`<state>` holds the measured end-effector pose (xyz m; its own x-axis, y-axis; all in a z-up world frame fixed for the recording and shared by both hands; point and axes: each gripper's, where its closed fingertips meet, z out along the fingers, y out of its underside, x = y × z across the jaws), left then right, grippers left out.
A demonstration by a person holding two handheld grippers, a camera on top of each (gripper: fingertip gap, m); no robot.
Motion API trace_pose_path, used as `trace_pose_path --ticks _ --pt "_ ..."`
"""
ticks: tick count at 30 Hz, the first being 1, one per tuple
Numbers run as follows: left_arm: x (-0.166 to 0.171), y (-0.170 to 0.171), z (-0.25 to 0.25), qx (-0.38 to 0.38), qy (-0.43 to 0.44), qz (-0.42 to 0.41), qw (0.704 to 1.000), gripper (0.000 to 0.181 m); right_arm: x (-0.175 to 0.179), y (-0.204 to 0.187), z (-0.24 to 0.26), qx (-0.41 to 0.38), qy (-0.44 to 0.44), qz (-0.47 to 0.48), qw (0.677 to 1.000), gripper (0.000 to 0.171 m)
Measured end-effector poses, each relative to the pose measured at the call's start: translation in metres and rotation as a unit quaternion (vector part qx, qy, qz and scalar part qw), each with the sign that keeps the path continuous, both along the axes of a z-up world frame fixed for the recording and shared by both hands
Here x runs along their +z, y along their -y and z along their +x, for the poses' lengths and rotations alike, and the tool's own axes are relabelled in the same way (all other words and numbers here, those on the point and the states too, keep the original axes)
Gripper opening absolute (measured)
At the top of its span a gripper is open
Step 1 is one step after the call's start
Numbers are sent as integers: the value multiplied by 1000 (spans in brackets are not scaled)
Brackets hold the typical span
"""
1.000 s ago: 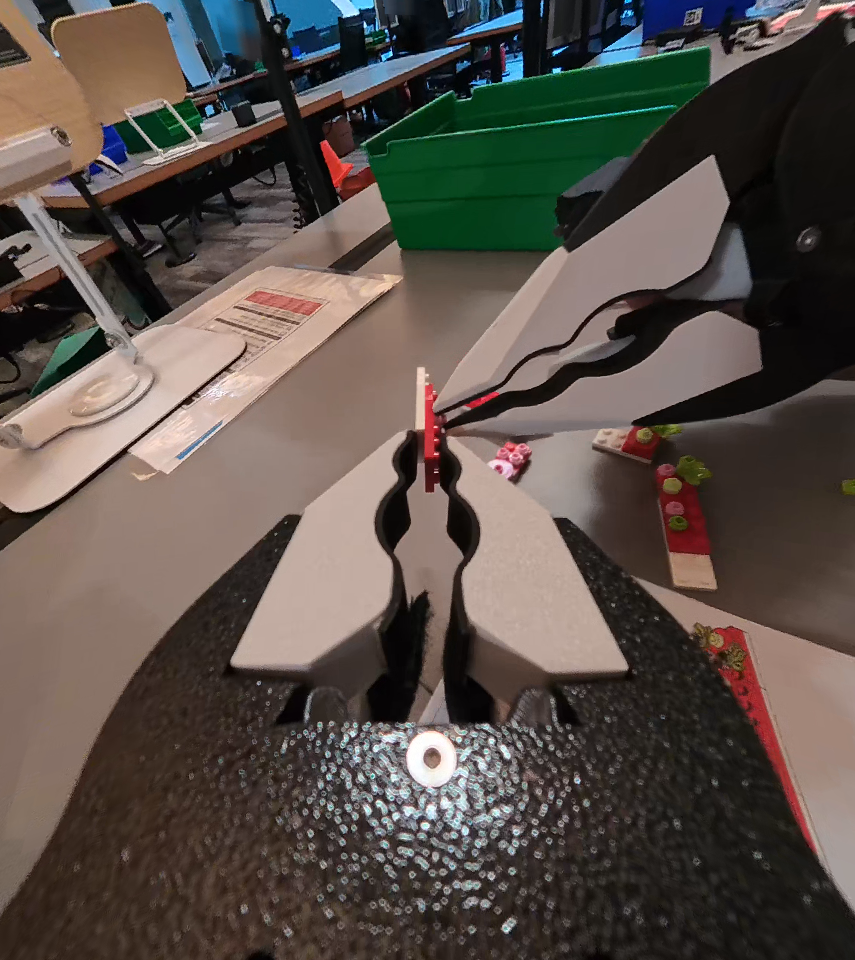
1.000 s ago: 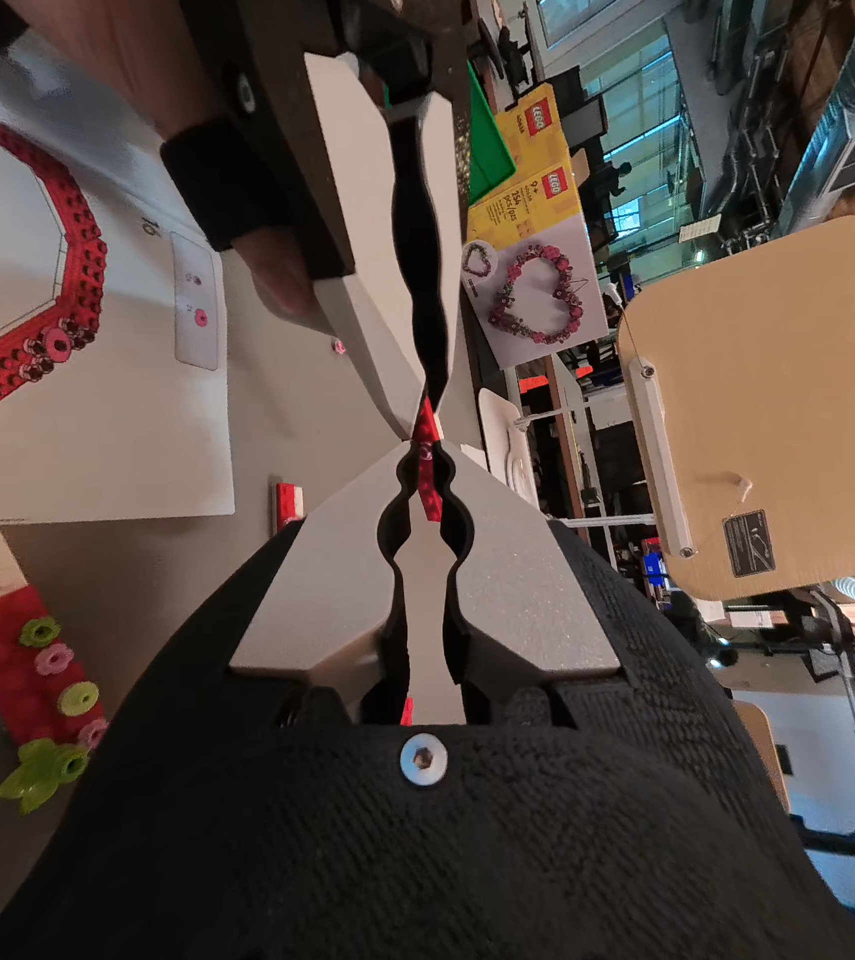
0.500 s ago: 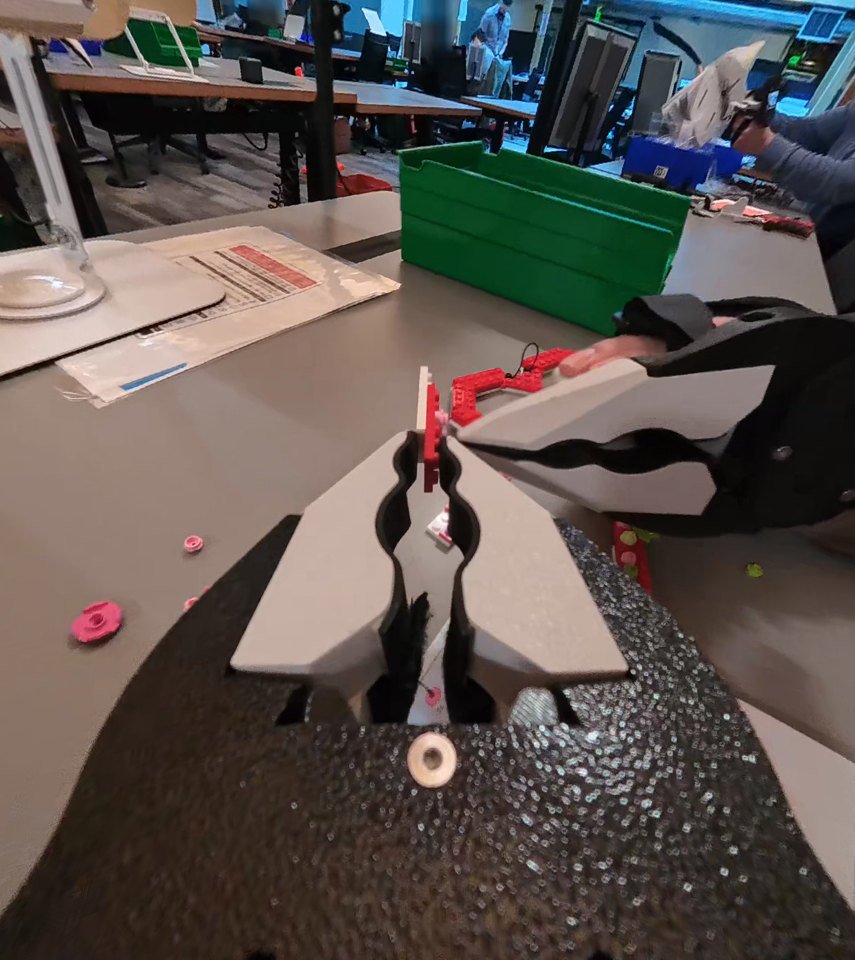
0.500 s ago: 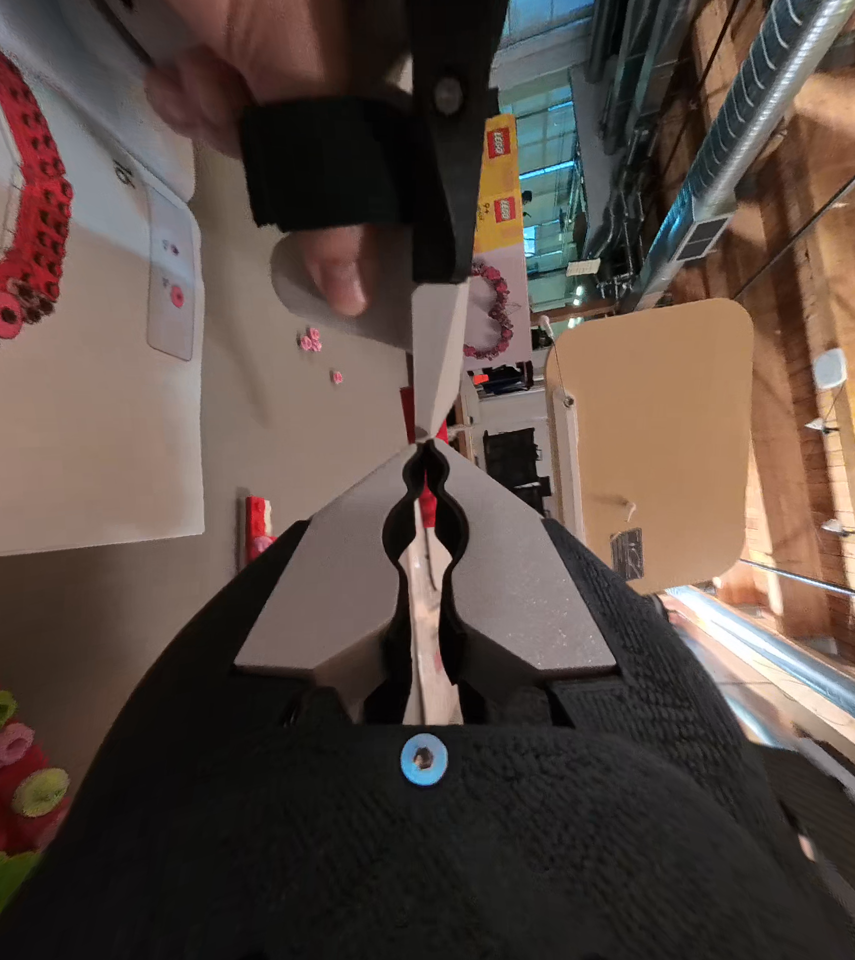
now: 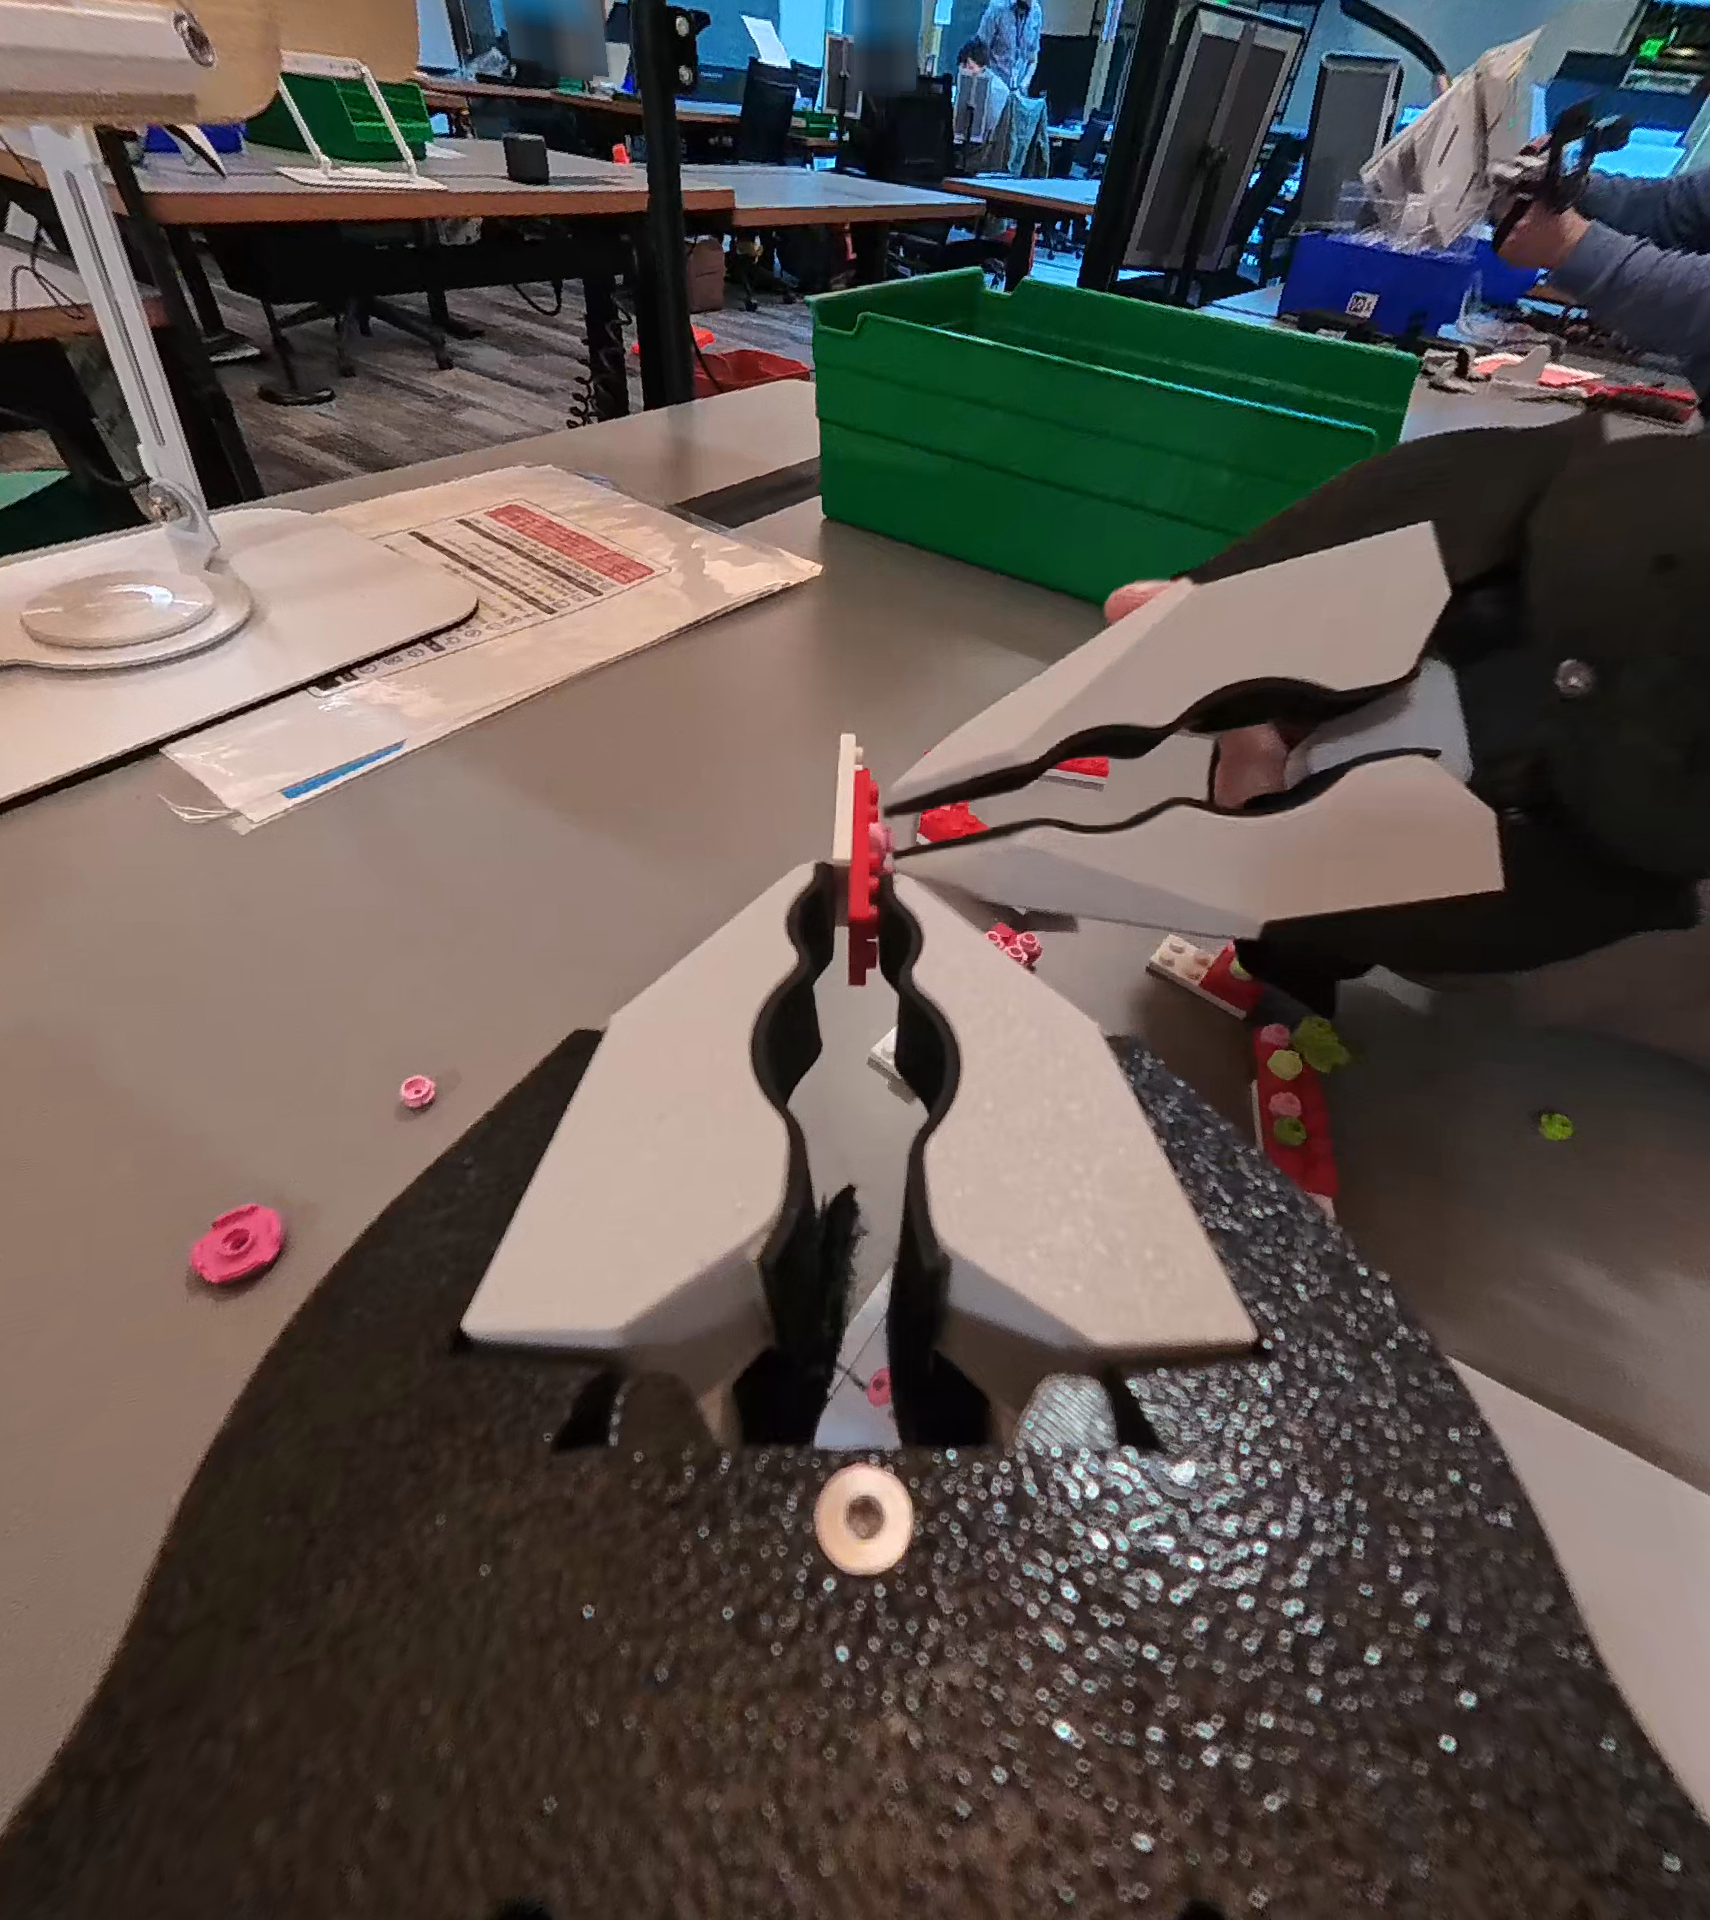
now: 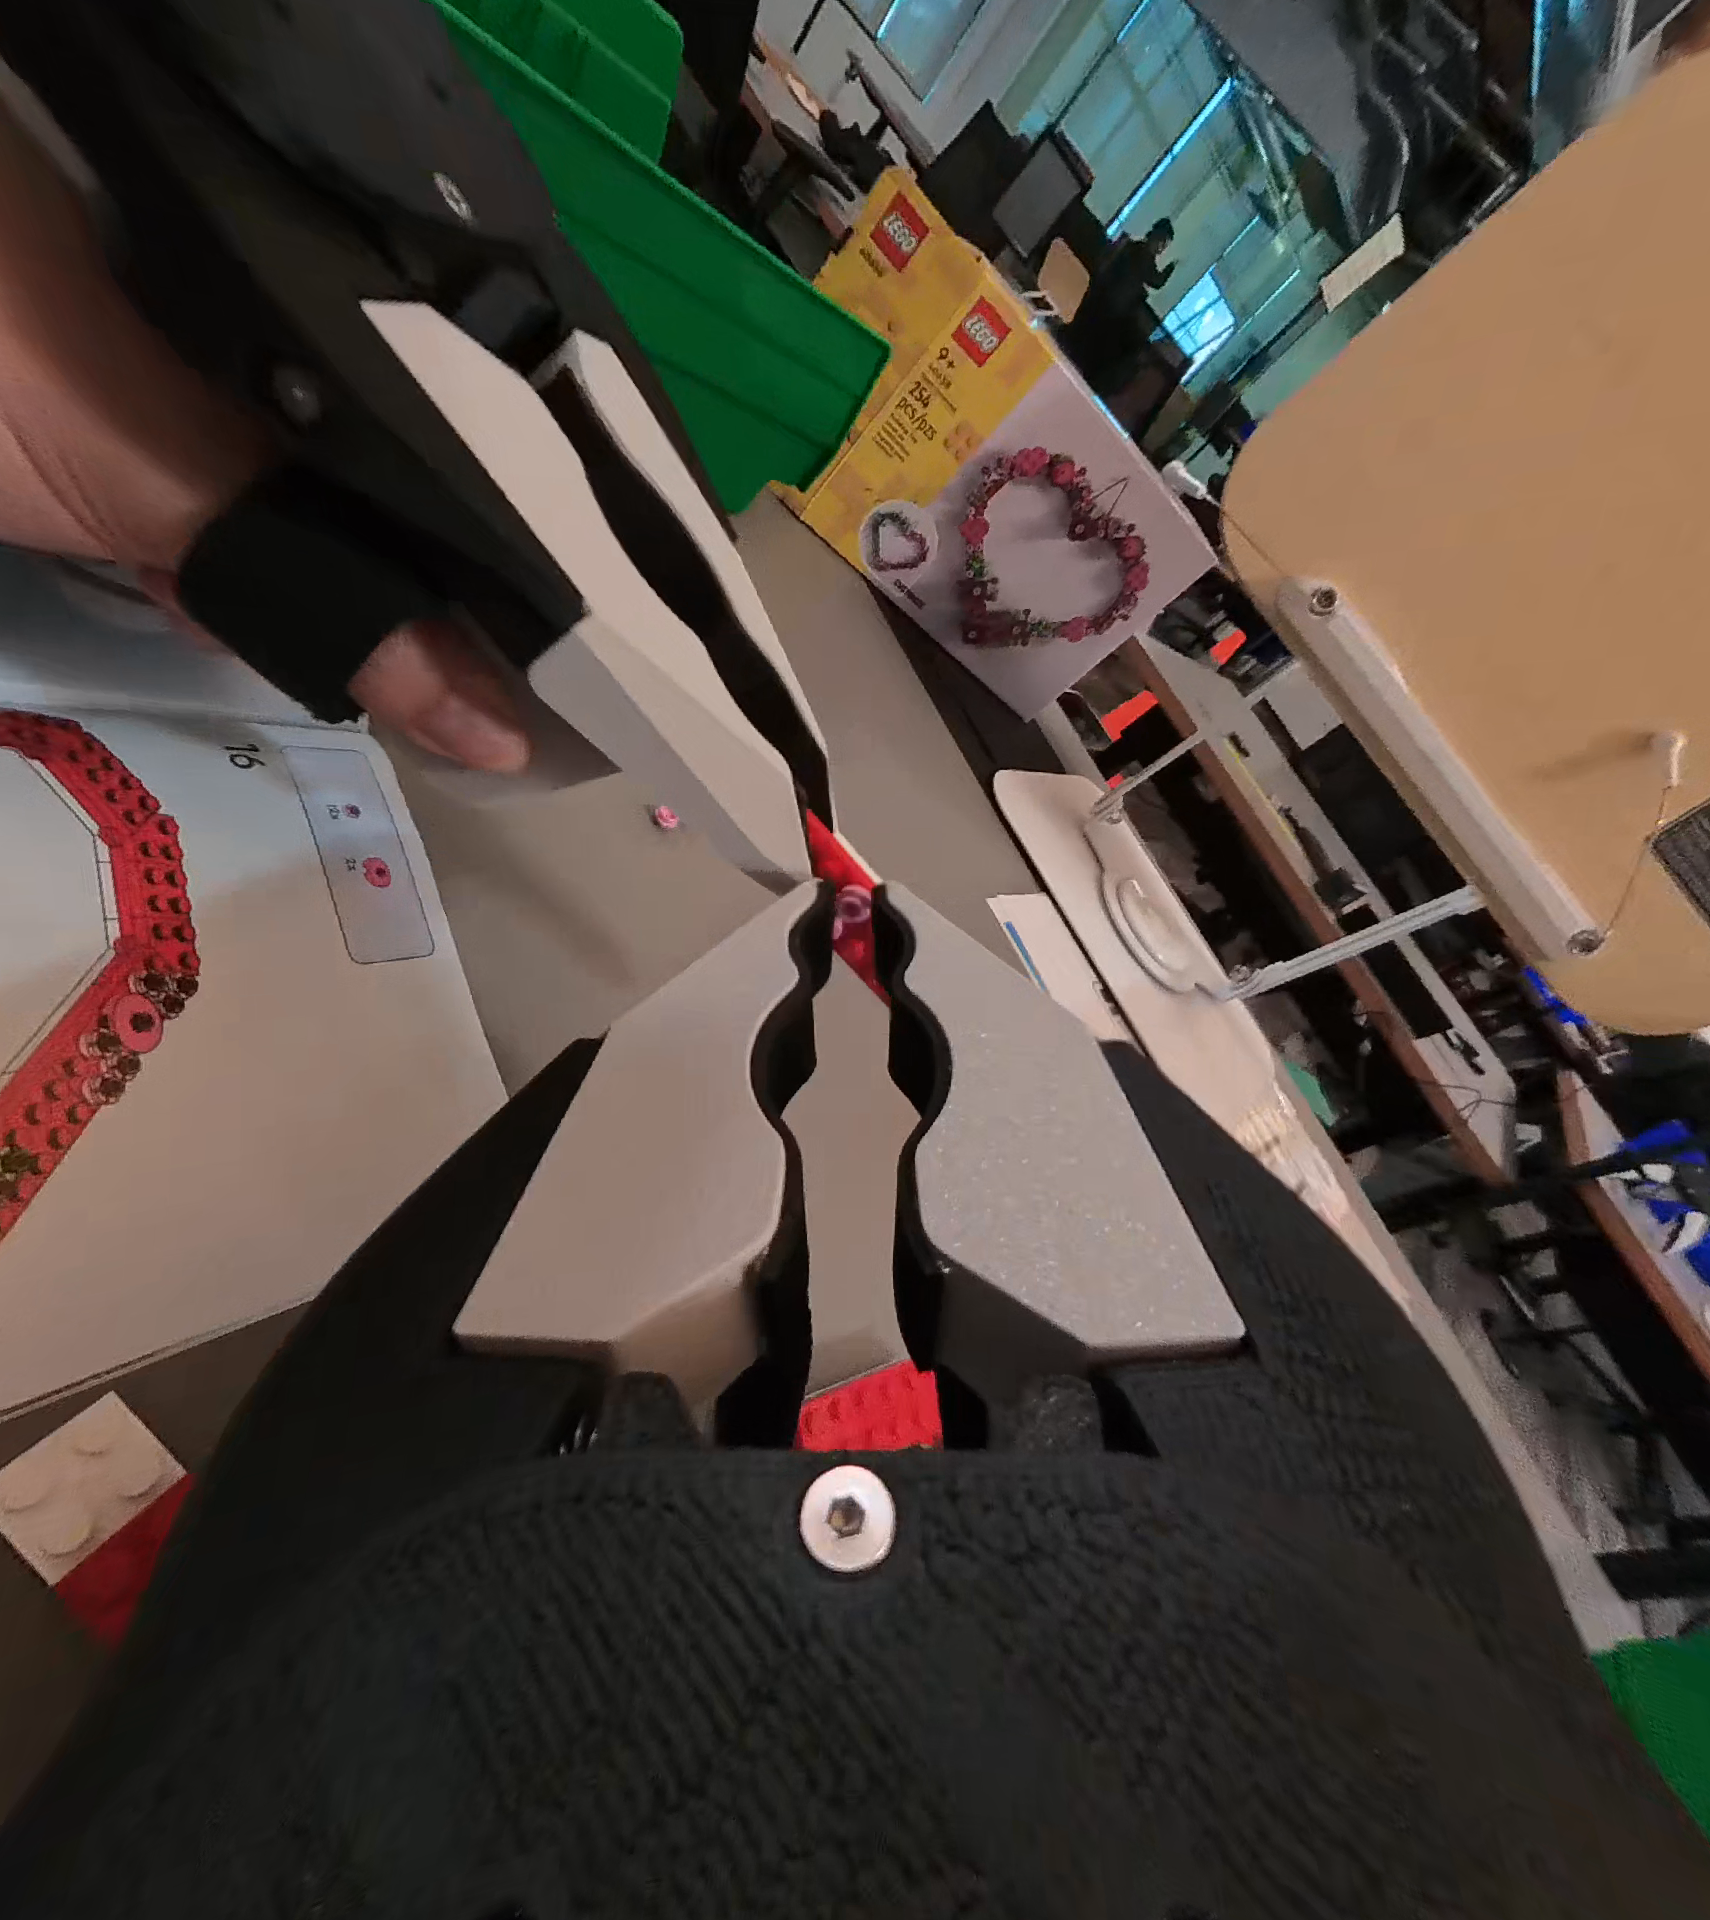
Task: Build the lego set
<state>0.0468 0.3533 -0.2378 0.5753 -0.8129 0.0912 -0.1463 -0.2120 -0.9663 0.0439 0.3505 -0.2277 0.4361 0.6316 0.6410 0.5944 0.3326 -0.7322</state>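
Note:
My left gripper point(image 5: 856, 883) is shut on a thin red and white plate point(image 5: 863, 831), which it holds upright on edge above the grey table point(image 5: 415, 935). My right gripper point(image 5: 895, 831) comes in from the right with its tips against the plate's red studded face. In the right wrist view my right gripper point(image 6: 846, 899) is shut on a small pink round stud point(image 6: 851, 914), which touches the red plate point(image 6: 835, 857). The left gripper point(image 6: 809, 831) reaches in there from the upper left.
A green bin point(image 5: 1090, 436) stands behind. A lamp base point(image 5: 134, 613) and a laminated sheet point(image 5: 518, 582) lie at the left. Loose pink pieces point(image 5: 236, 1244) and a red strip with studs point(image 5: 1292, 1122) lie on the table. The instruction booklet point(image 6: 207, 1039) and the set's box point(image 6: 986, 468) are nearby. Both grippers' tips are close together, under 4 cm apart.
Both grippers have stayed shut and tip to tip at the plate. The hands have turned and shifted over the table, and the right gripper's view has rolled.

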Motion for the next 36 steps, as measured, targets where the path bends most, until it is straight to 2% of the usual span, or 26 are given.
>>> trace_pose_path --ticks 8,14,25,26,30,36 --pt "2 2 0 -10 1 5 1000 5 -1 -1 1 1 2 -4 1000 4" --pt "6 4 -1 -23 0 15 1000 5 3 1 1 -9 32 35 999 3" --pt "-9 -5 -8 18 -38 -4 999 6 -10 -3 0 -11 71 39 997 0" --pt "-11 -9 -13 27 -48 0 998 5 -9 -2 1 -12 69 39 997 0" --pt "-6 -12 -19 27 -2 -27 999 6 -10 -1 1 -6 66 24 997 0" --pt "13 -21 -40 65 13 13 998 6 -10 2 1 11 17 -27 999 3"
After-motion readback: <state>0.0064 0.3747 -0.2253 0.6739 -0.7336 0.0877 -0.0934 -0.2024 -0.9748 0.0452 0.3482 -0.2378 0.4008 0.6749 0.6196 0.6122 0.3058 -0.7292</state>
